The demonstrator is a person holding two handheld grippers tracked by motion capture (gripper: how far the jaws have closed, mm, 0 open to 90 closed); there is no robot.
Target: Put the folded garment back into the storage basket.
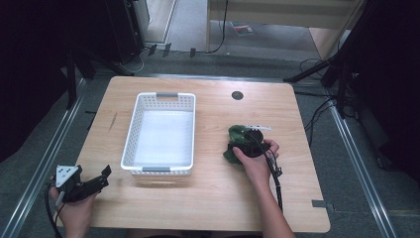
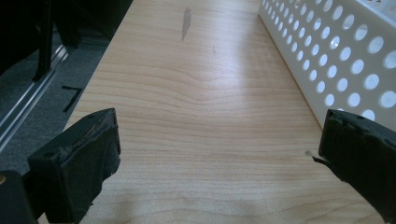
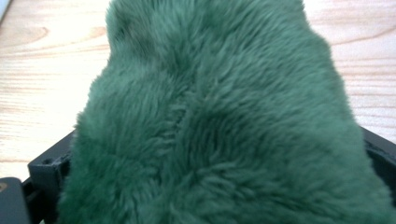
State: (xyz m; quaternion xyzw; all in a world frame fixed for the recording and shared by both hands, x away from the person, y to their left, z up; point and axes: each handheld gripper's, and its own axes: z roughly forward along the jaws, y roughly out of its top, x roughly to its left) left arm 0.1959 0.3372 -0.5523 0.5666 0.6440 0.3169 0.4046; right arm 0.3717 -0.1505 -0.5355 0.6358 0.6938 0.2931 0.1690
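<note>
we see left hand-held gripper at near-left desk corner, jaws wide apart, nothing between them | right hand-held gripper on green plush toy, fur fills the gap between its jaws, grip looks closed on it | toy on desk right of white perforated basket, apart from it

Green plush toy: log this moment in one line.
right gripper: around green plush toy | left gripper: open | white perforated plastic basket: empty
</note>
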